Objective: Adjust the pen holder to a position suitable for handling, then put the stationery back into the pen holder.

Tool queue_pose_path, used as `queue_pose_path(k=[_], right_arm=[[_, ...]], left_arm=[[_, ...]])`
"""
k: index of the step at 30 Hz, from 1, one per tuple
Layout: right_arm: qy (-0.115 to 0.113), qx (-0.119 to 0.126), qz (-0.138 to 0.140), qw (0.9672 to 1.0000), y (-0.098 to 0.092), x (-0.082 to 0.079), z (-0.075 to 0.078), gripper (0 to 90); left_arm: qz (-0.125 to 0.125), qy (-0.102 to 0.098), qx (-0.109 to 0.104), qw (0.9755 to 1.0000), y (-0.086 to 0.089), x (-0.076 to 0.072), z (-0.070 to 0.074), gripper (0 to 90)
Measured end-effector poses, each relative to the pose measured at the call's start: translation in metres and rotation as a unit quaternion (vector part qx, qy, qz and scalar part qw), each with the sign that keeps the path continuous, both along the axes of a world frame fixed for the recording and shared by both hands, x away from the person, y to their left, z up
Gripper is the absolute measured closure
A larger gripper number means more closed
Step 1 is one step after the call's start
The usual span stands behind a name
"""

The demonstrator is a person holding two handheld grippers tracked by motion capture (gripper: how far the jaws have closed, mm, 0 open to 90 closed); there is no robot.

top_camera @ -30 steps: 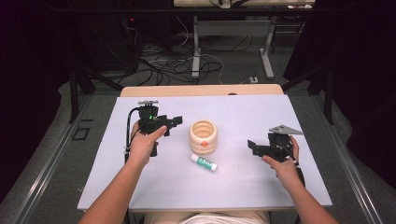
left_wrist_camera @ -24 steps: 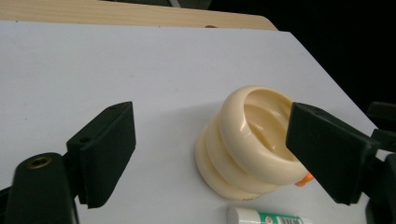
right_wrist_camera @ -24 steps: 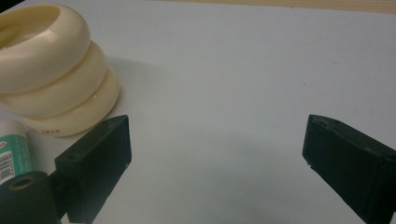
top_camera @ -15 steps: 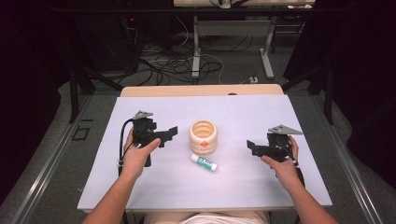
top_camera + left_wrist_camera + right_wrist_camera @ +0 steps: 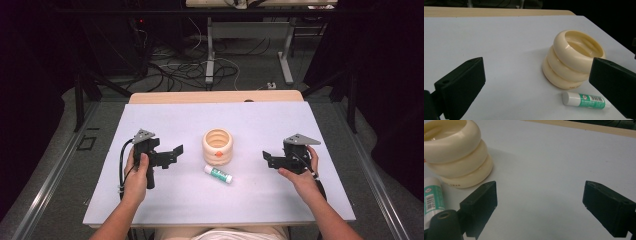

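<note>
Glue stick (image 5: pixel 218 174) beside cup (image 5: pixel 218 146), mid-table (image 5: pixel 150 210)

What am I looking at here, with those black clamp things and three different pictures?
A person sits at a white table and holds a hand tool in each hand: the left gripper and the right gripper, each with two black jaws. One picture comes from a camera overhead; the other two come from cameras riding on each gripper, looking along its jaws. On the table stand a cream ribbed plastic cup and, lying beside it, a white and green glue stick. Both grippers are open and hold nothing.
</note>
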State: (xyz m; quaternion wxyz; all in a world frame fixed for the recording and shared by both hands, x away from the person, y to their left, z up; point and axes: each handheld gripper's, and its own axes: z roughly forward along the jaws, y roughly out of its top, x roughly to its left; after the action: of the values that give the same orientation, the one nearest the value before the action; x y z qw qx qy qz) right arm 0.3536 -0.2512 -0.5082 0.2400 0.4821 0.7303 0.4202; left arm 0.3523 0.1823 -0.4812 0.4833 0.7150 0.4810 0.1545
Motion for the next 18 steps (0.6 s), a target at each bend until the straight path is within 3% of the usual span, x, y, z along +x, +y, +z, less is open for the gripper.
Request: queue_pose_path(k=[4, 11, 18], right_arm=[[-0.002, -0.010, 0.019, 0.9998, 0.006, -0.001, 0.002, 13.2], [0.019, -0.034, 0.062, 0.9973, 0.020, -0.002, 0.005, 14.7], [0.035, -0.067, 0.101, 0.9920, 0.036, 0.000, 0.008, 14.8]], left_arm=[[-0.004, -0.021, 0.019, 0.9996, -0.001, -0.005, -0.003, 0.6], [-0.019, -0.029, 0.033, 0.9989, -0.005, -0.007, -0.008, 0.6], [-0.025, -0.018, 0.035, 0.9989, -0.006, -0.007, -0.011, 0.6]])
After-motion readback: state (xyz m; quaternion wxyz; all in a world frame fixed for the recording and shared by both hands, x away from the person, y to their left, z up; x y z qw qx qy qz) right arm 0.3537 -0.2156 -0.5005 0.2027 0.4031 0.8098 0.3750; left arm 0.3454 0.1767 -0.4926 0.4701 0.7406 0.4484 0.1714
